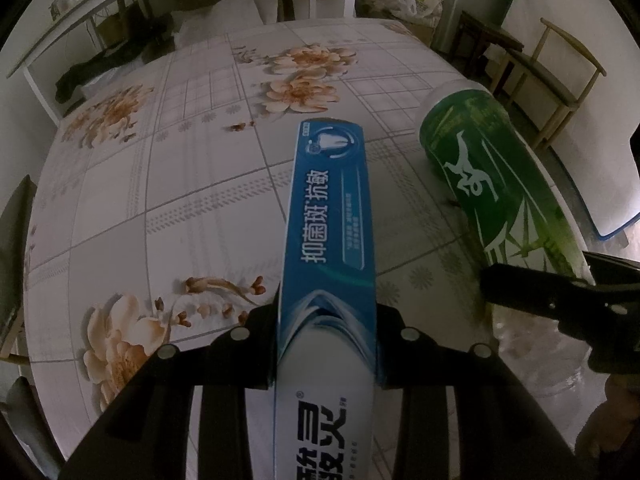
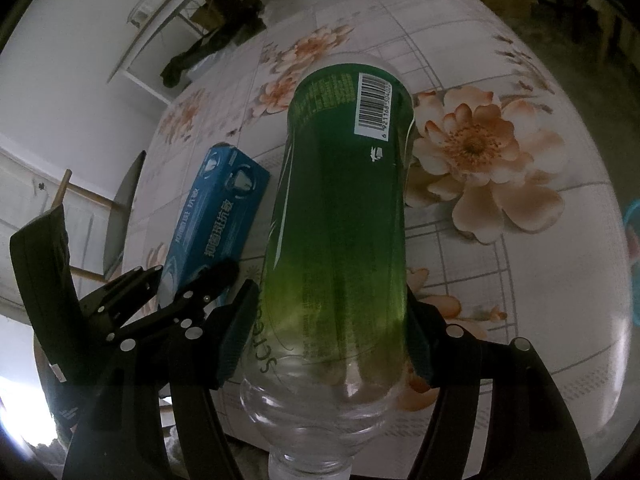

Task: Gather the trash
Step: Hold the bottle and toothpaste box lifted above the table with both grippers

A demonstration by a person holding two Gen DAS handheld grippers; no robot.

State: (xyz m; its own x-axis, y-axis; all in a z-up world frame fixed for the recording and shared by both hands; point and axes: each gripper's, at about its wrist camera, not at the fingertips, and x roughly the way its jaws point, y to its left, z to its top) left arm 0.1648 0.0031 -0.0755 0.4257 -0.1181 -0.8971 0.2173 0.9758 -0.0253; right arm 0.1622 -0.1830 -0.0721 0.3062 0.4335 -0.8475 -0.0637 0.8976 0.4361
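Left gripper (image 1: pixel 326 344) clamps the toothpaste box (image 1: pixel 330 216) near one end; right gripper (image 2: pixel 332 332) clamps the empty bottle (image 2: pixel 344 208) above its neck. Both hang over the table (image 1: pixel 160 184) (light, crushable items; the bottle's label is probably slippery).

A glossy printed cardboard finish is shown by the blue toothpaste box (image 1: pixel 330 216). The bottle (image 2: pixel 344 216) is made of clear, smooth plastic and is wrapped in a shiny green film label. The table (image 1: pixel 160 184) is covered by a smooth, slightly sheened flowered cloth. Matt black plastic with small bright metal pins is seen on the left gripper (image 1: pixel 326 344) and the right gripper (image 2: pixel 332 336). Pale bare wood is shown by the chair (image 1: pixel 560 76).
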